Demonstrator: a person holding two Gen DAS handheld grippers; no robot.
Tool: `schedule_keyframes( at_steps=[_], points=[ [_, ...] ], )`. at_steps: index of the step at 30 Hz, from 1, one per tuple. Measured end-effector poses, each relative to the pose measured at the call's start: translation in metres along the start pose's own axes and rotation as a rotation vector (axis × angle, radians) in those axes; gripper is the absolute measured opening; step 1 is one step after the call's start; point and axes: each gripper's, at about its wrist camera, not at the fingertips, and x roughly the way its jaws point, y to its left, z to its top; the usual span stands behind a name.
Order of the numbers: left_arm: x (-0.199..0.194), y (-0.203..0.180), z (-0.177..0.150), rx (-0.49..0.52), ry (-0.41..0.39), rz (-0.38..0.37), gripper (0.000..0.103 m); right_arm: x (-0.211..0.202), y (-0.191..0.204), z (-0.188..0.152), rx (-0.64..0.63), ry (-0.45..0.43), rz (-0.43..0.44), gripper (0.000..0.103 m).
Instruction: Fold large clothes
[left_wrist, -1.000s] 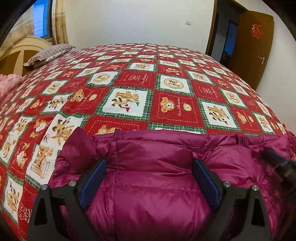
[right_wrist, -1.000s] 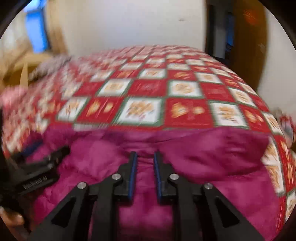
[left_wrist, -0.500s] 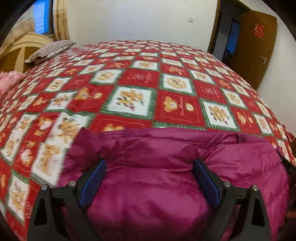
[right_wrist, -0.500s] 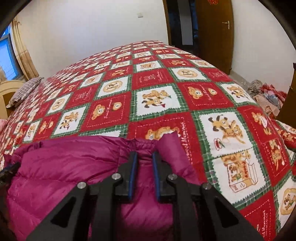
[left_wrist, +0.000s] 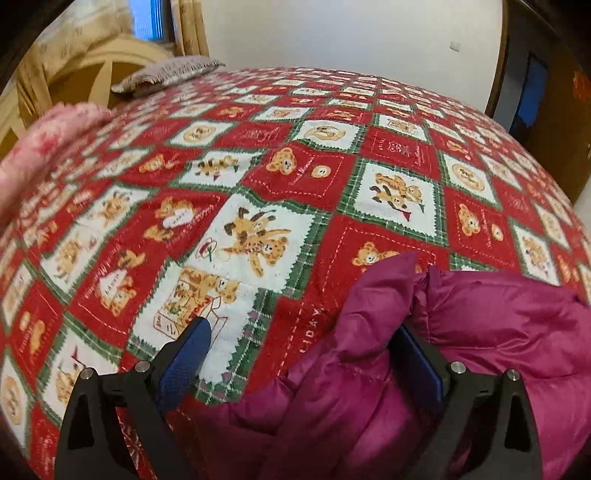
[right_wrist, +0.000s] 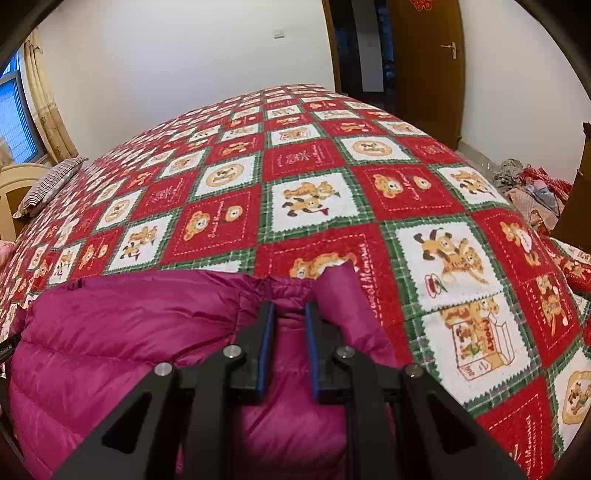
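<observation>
A magenta puffer jacket lies on the bed's near edge, also in the right wrist view. My left gripper is open wide over the jacket's left corner; a fold of fabric rises between the fingers, and the left finger is over the bedspread. My right gripper is nearly closed, with its fingers pinching a ridge of the jacket near its right corner.
The bed wears a red, white and green bear-print bedspread. A striped pillow and a pink cloth lie at the far left. A brown door and a clothes pile on the floor are at the right.
My left gripper has swung left, from the jacket's middle to its left corner. My right gripper has moved to the jacket's right corner and stays closed on it.
</observation>
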Motion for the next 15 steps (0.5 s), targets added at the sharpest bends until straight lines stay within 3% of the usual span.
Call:
schedule_keyframes(
  at_steps=[4, 8, 10, 15],
  points=[
    [0.001, 0.003, 0.0, -0.009, 0.003, -0.005, 0.098, 0.001, 0.004, 0.001, -0.025, 0.009, -0.033, 0.019],
    [-0.007, 0.005, 0.0, 0.001, 0.021, -0.016, 0.098, -0.014, 0.02, 0.007, -0.098, 0.019, -0.133, 0.02],
    [-0.021, 0.003, -0.003, 0.032, 0.017, -0.023, 0.098, -0.042, 0.029, 0.004, -0.09, -0.048, -0.089, 0.021],
    [-0.069, -0.005, -0.02, 0.067, -0.033, -0.085, 0.098, -0.099, 0.07, -0.018, -0.115, -0.099, 0.073, 0.023]
  ],
)
